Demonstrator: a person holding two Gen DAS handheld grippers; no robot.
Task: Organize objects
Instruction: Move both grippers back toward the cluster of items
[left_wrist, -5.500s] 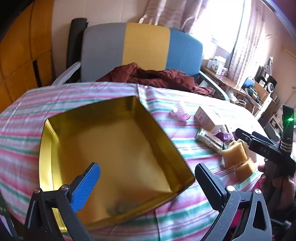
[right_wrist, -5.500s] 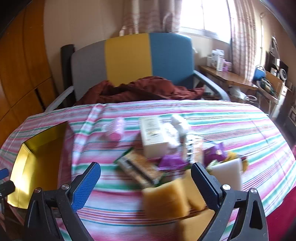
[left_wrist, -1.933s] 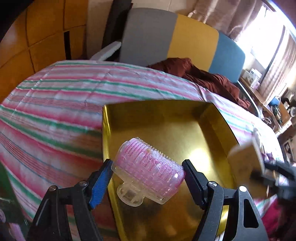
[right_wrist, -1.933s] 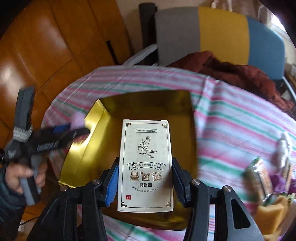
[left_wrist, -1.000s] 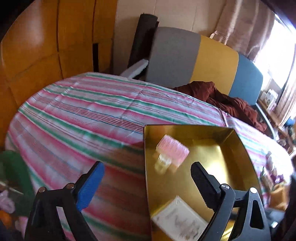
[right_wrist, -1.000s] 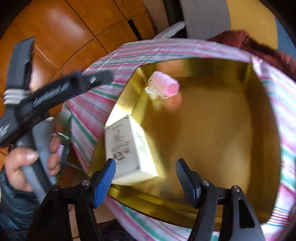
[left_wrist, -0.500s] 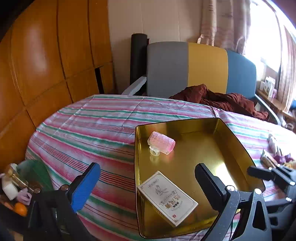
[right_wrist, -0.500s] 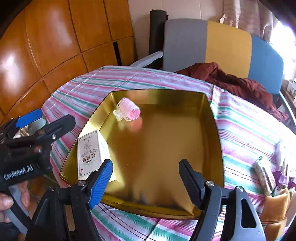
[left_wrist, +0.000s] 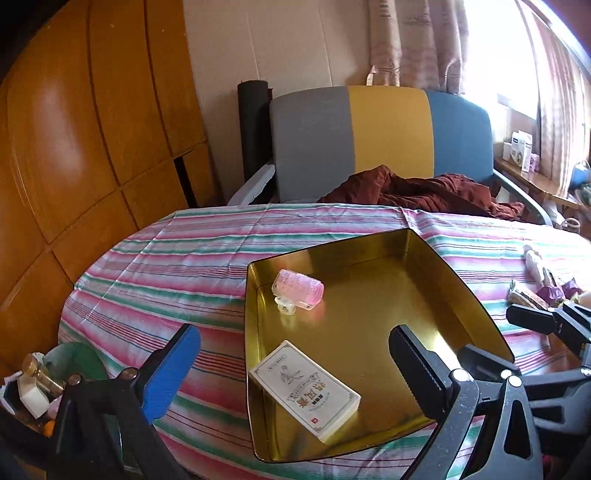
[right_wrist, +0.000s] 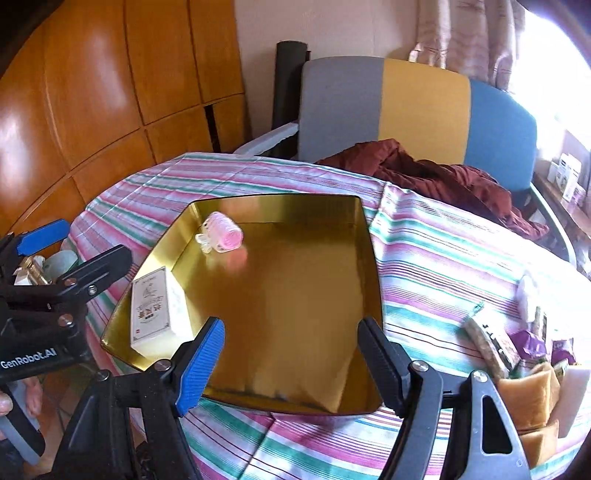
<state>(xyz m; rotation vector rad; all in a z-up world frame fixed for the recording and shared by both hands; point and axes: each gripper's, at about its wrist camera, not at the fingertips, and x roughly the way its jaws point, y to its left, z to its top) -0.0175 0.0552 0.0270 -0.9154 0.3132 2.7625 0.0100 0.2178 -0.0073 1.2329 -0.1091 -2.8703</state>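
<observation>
A gold tin tray (left_wrist: 454, 273) (right_wrist: 373, 258) lies on the striped tablecloth. Inside it a pink hair roller (left_wrist: 298, 290) (right_wrist: 222, 233) rests at the far left corner, and a white printed box (left_wrist: 306, 391) (right_wrist: 153, 308) lies at the near left. My left gripper (left_wrist: 295, 365) hangs wide open above the tray's near edge, nothing between its fingers. My right gripper (right_wrist: 291, 354) is open too, empty, over the tray's near side. In the right wrist view the left gripper (right_wrist: 74, 245) shows at the left edge.
Loose items lie to the right of the tray: snack packets (right_wrist: 491, 341), purple wrappers (right_wrist: 532, 343), yellow sponges (right_wrist: 528, 384). A grey, yellow and blue chair (left_wrist: 384, 140) with a maroon cloth (left_wrist: 424, 192) stands behind the table. A cluttered bin (left_wrist: 44, 380) sits low left, by wooden panels.
Both grippers have drawn back and up from the tray, leaving the roller and the box lying in it. The views have swung towards level, so more of the chair shows.
</observation>
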